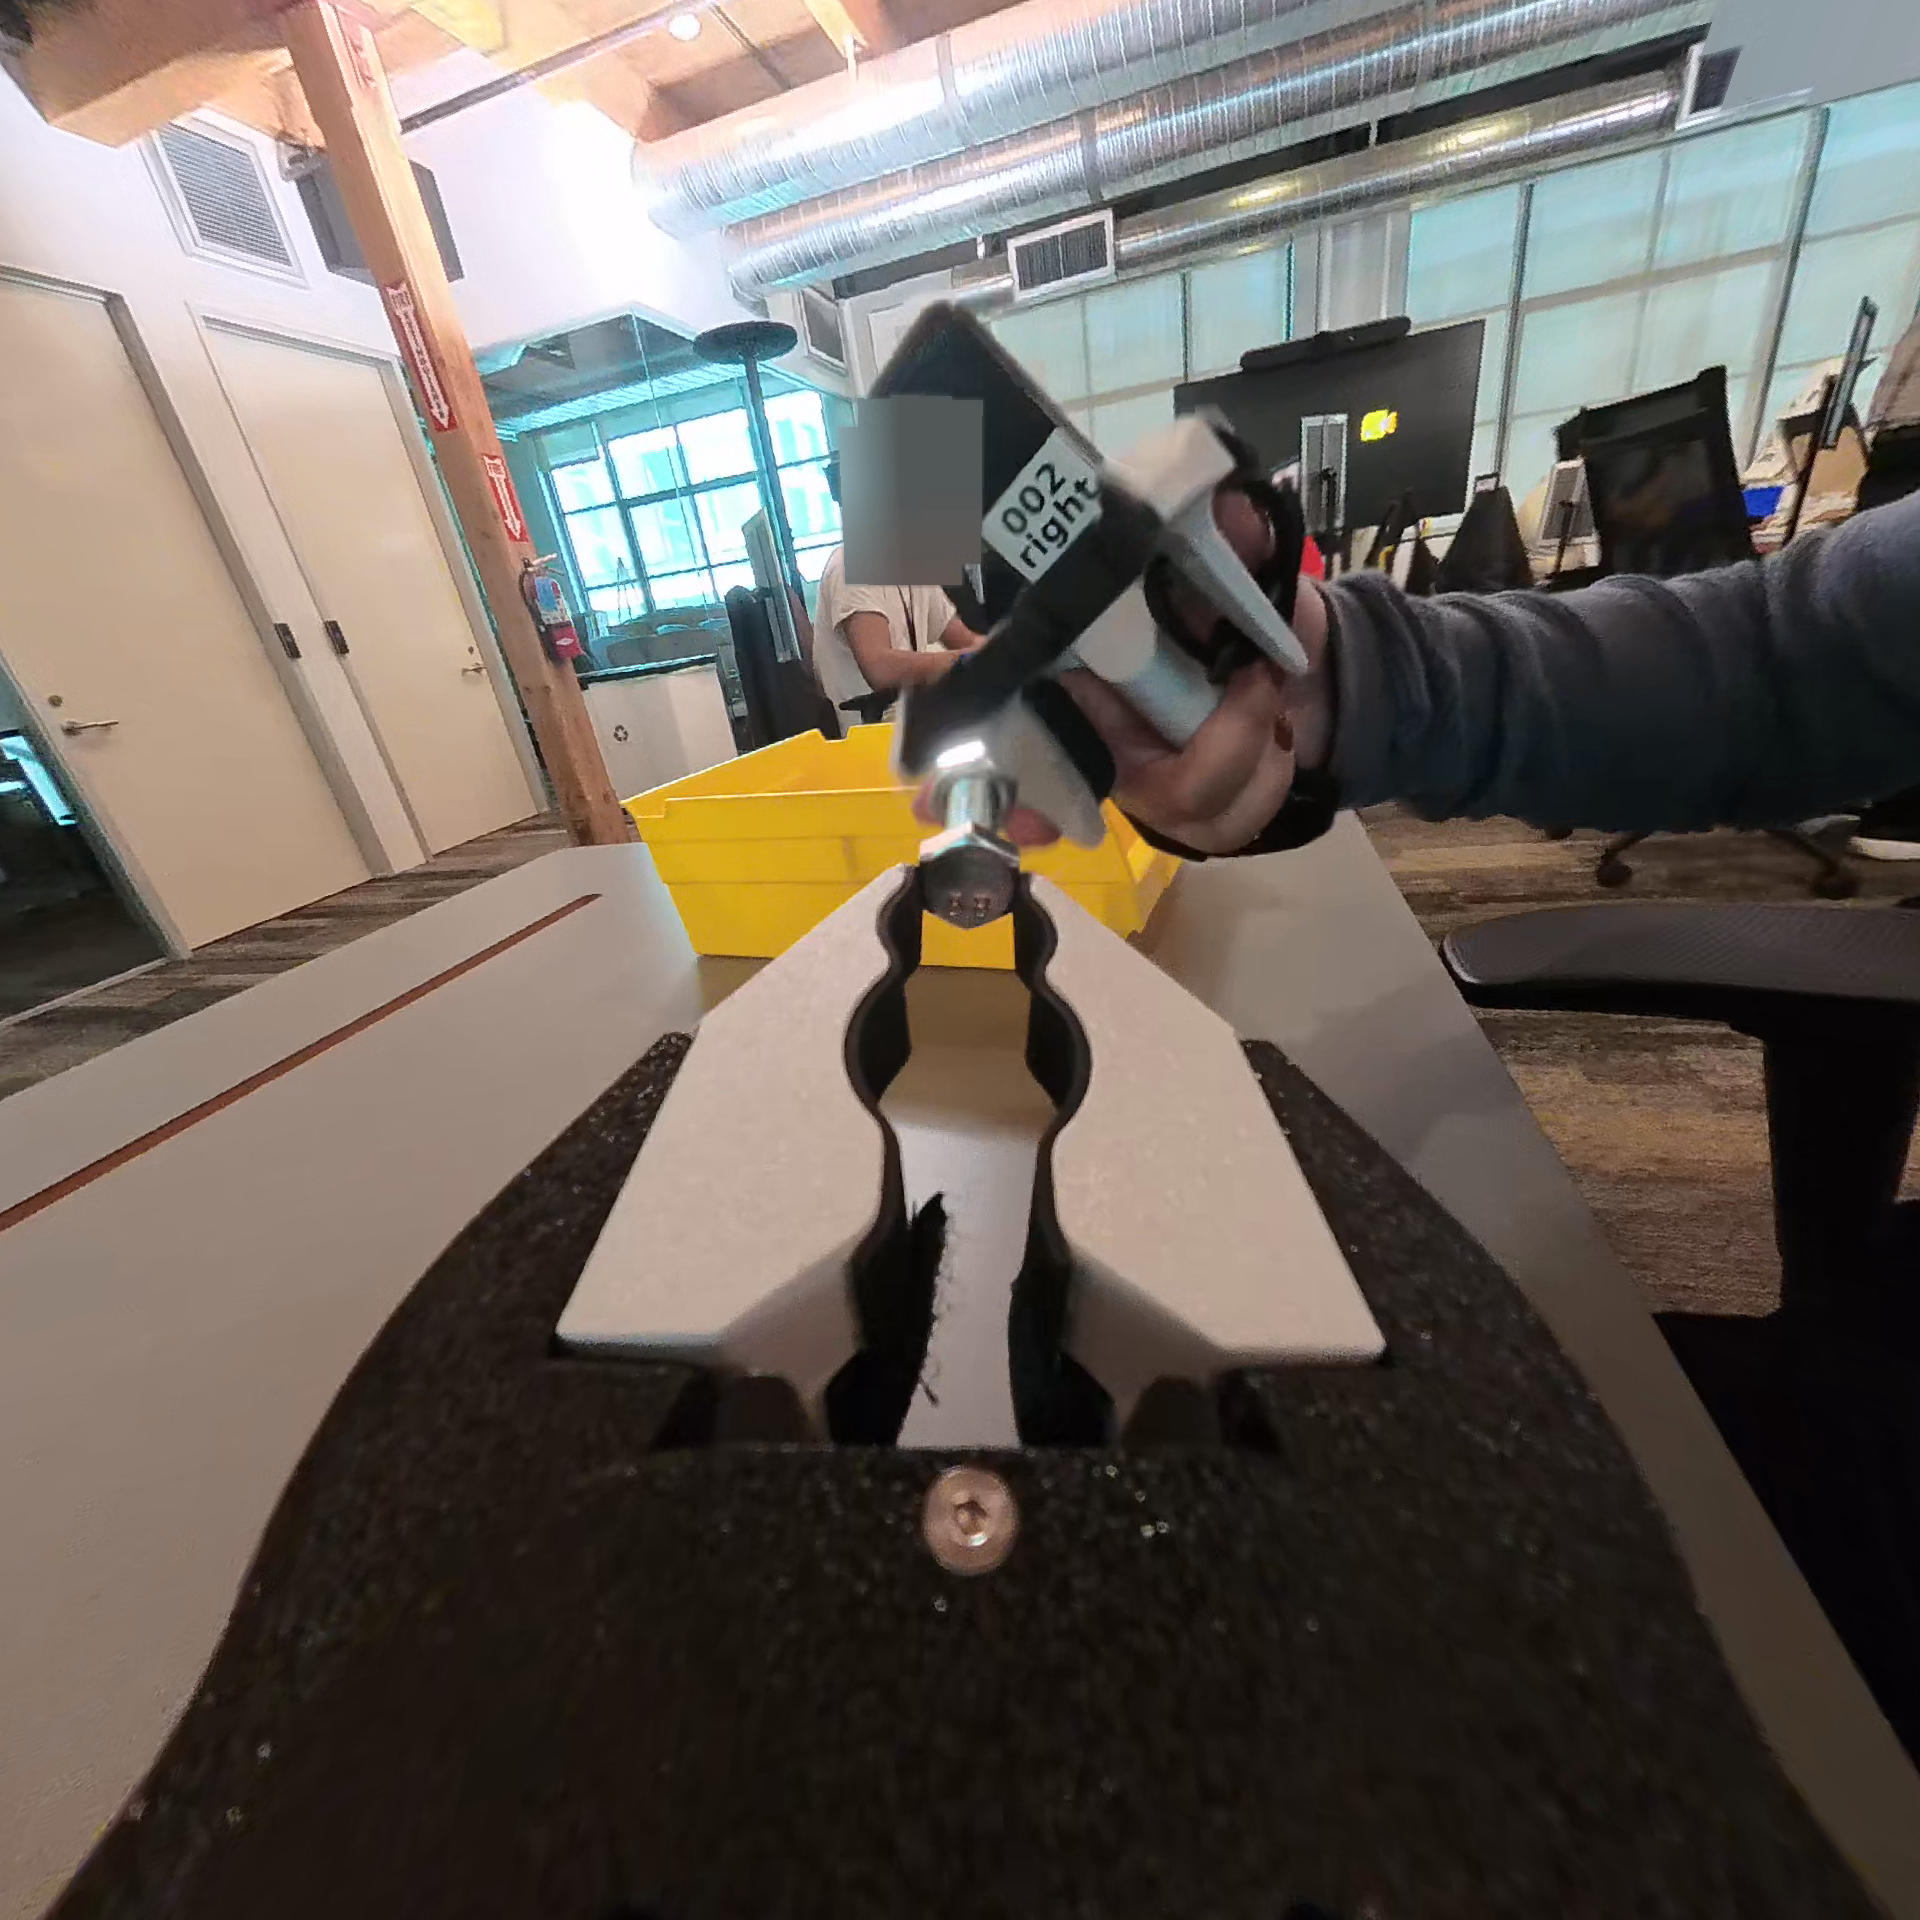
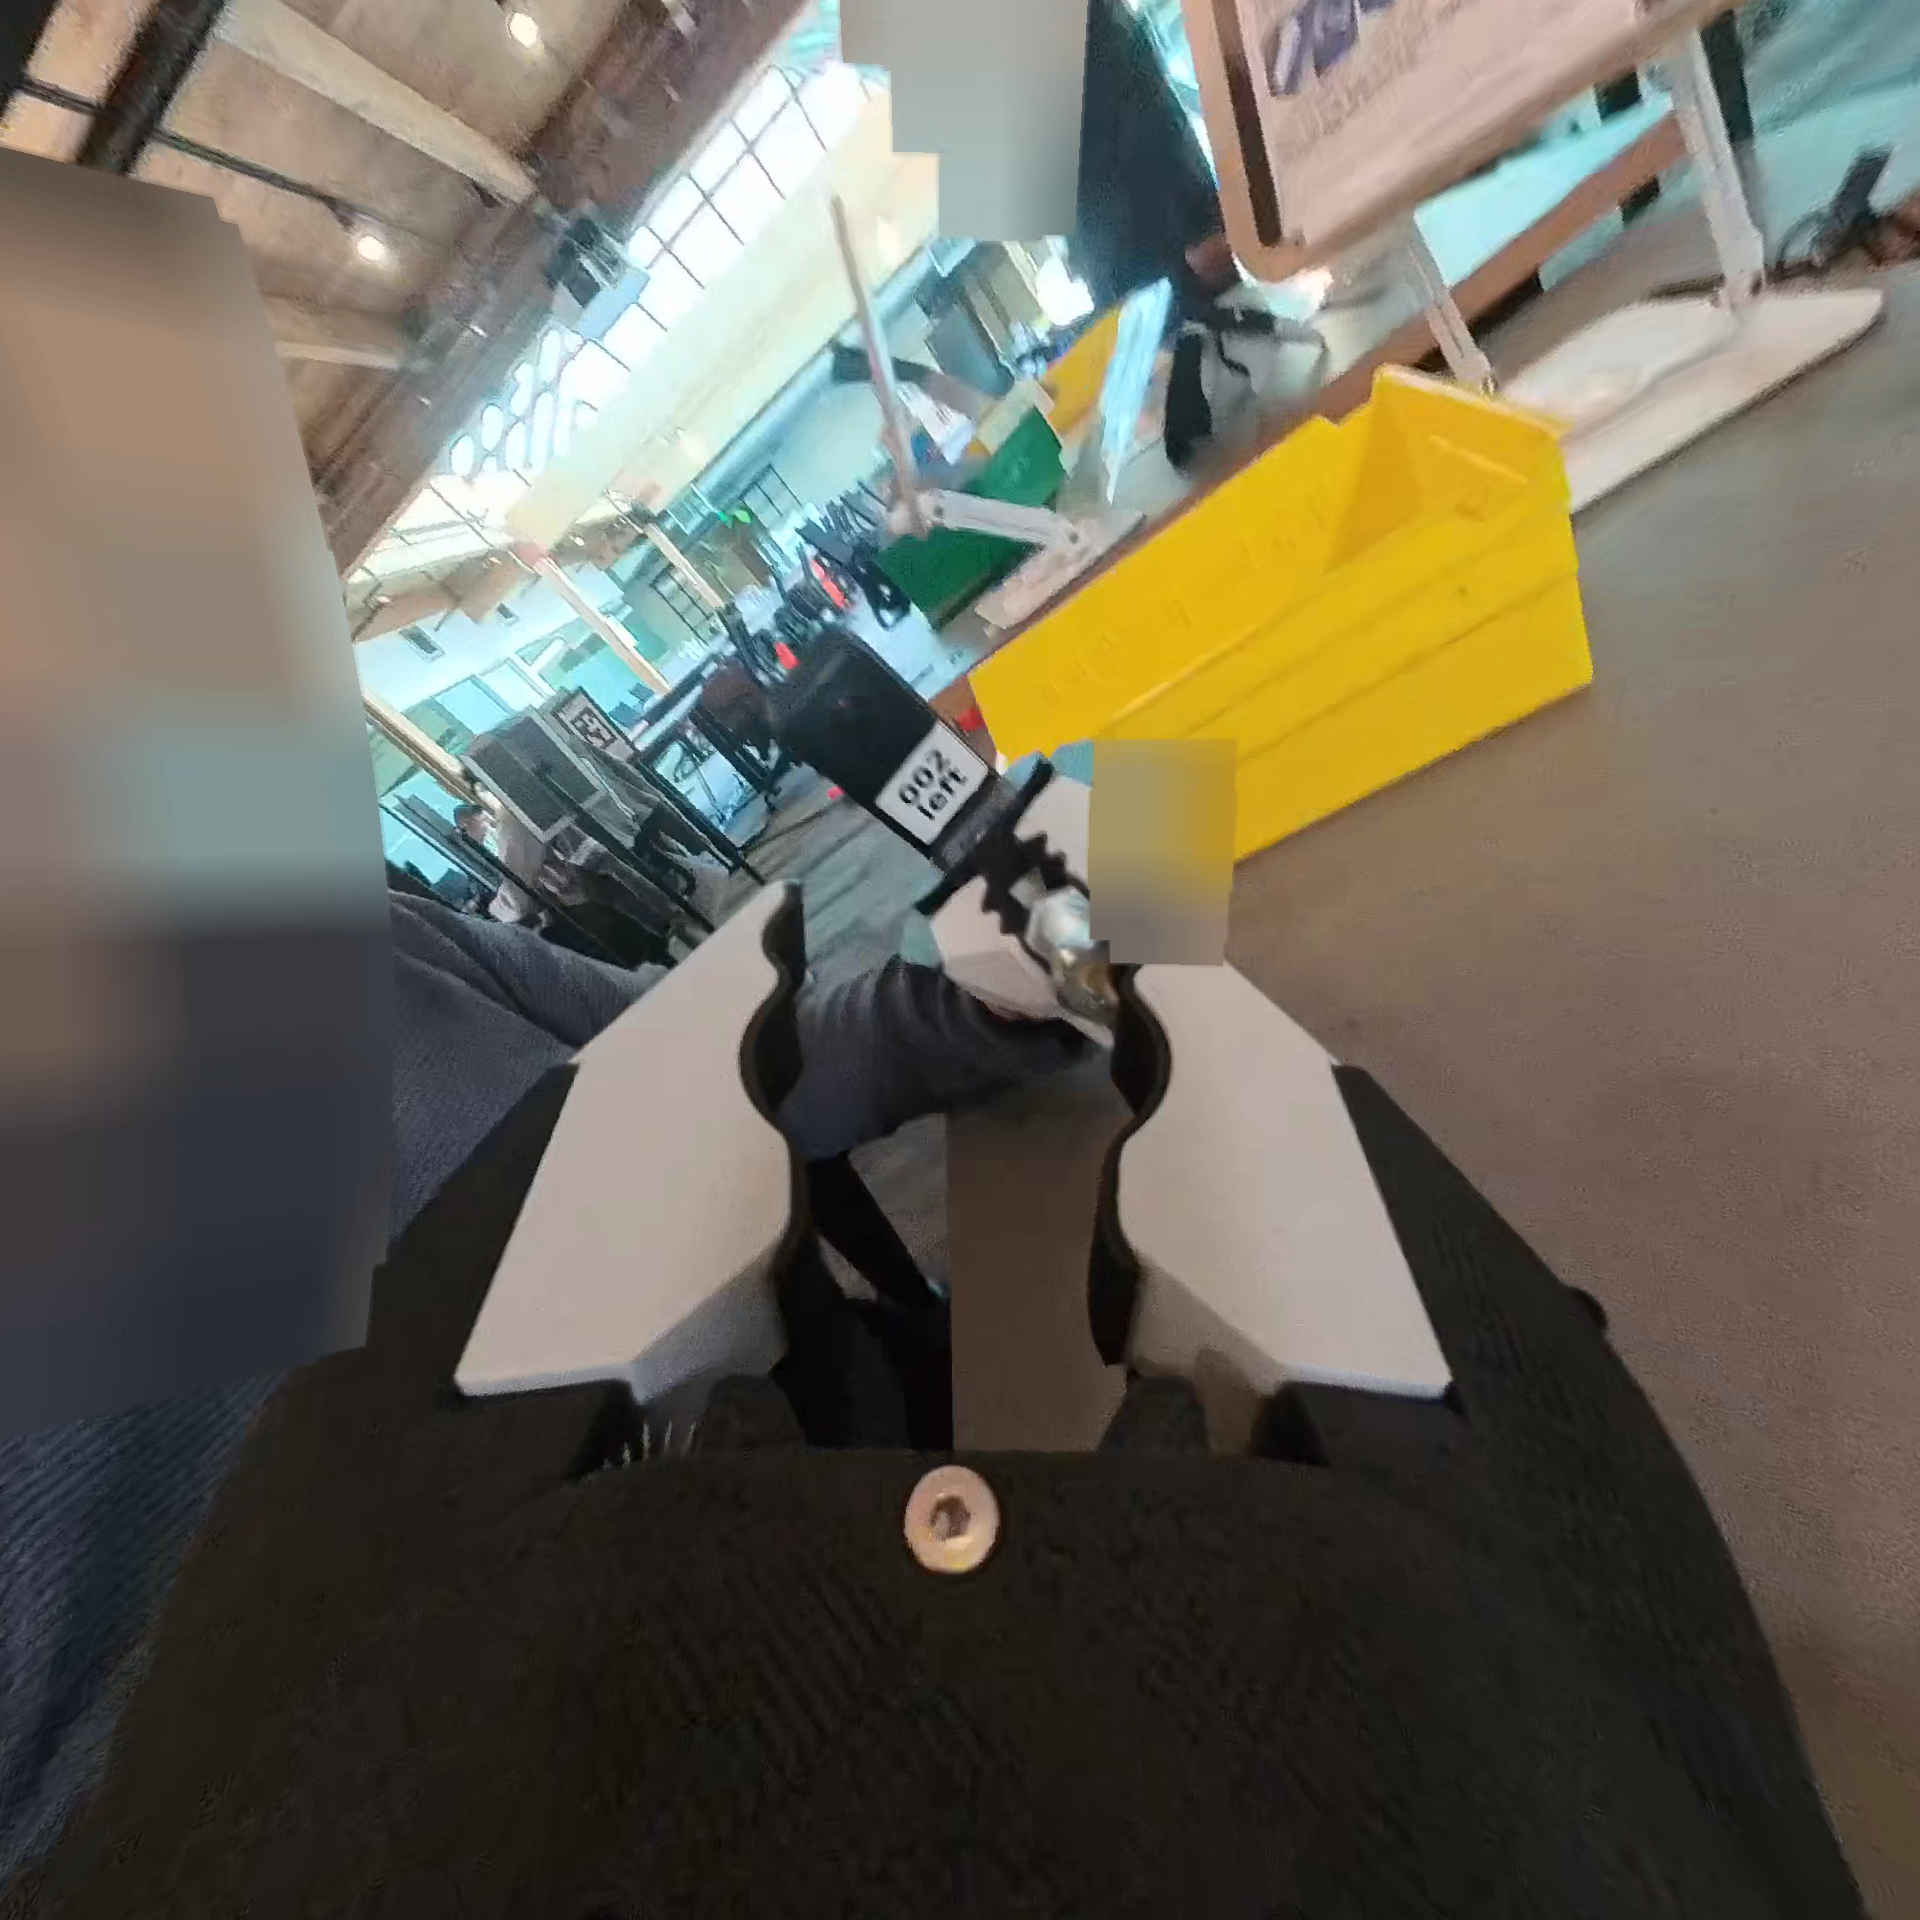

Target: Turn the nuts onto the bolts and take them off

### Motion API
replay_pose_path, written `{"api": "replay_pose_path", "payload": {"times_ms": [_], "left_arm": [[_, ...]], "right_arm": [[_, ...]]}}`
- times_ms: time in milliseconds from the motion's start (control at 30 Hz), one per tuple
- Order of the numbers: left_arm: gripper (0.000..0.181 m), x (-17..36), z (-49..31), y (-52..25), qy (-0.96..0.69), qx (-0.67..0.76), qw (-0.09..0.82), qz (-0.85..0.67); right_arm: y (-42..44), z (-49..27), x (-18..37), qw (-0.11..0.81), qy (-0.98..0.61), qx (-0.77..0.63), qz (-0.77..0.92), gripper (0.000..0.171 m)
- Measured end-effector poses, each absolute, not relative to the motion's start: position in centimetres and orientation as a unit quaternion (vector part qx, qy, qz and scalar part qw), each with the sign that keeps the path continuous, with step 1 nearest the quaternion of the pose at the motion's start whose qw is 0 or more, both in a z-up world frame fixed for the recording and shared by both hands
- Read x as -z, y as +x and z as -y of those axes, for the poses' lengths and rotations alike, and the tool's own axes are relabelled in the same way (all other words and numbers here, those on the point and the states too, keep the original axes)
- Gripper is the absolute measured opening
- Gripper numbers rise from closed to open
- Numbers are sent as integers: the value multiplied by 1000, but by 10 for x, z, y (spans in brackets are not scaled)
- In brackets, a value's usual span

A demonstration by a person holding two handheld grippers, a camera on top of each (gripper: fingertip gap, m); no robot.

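Note:
My left gripper [image 1: 966, 904] is shut on the hex head of a silver bolt [image 1: 968, 891], which it holds at its fingertips above the table. The bolt's shaft points away and up, with a silver nut [image 1: 971, 798] on it. My right gripper [image 1: 992, 764], held in a hand, hovers tilted right at the nut. In the right wrist view my right gripper [image 2: 956, 951] is open, its fingers wide apart. The bolt and nut [image 2: 1081, 961] lie against its right fingertip [image 2: 1138, 997]. The left gripper [image 2: 997, 883] shows behind them, partly hidden by a blur patch.
A yellow plastic bin [image 1: 790, 842] stands on the grey table [image 1: 312, 1195] just beyond the grippers; it also shows in the right wrist view [image 2: 1351, 623]. A black office chair [image 1: 1662, 956] stands at the table's right edge. A person sits far behind. My right fingertips sit around 5 cm from my left ones.

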State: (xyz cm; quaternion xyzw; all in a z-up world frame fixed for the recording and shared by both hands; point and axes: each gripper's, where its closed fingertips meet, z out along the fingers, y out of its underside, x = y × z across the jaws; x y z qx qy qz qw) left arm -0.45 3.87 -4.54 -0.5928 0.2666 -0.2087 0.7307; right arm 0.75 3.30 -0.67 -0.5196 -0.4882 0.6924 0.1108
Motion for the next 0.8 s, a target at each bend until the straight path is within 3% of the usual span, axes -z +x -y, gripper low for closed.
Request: {"api": "replay_pose_path", "payload": {"times_ms": [133, 200, 333, 433, 533, 667, 800], "left_arm": [[15, 45, -36, -5, -588, 190, 737, -273], [15, 47, -37, -4, -591, 180, 735, -281], [15, 47, -33, 3, -585, 190, 732, -293], [15, 46, -30, 8, -589, 227, 718, -293], [15, 46, -28, 15, -600, 304, 686, -275], [15, 40, -23, 25, -604, 498, 590, -197], [15, 41, -24, 25, -604, 600, 511, -124]], "right_arm": [[6, -51, 13, 148, -545, -664, 489, 55], [8, -46, 30, 114, -569, -641, 502, 54], [6, -41, 31, 95, -561, -647, 508, 16], [12, -39, 31, 117, -533, -633, 549, 16], [17, -34, 31, 191, -480, -590, 620, 16], [27, -26, 26, 365, -336, -482, 722, 16], [28, -28, 32, 532, -165, -227, 799, 17]]}}
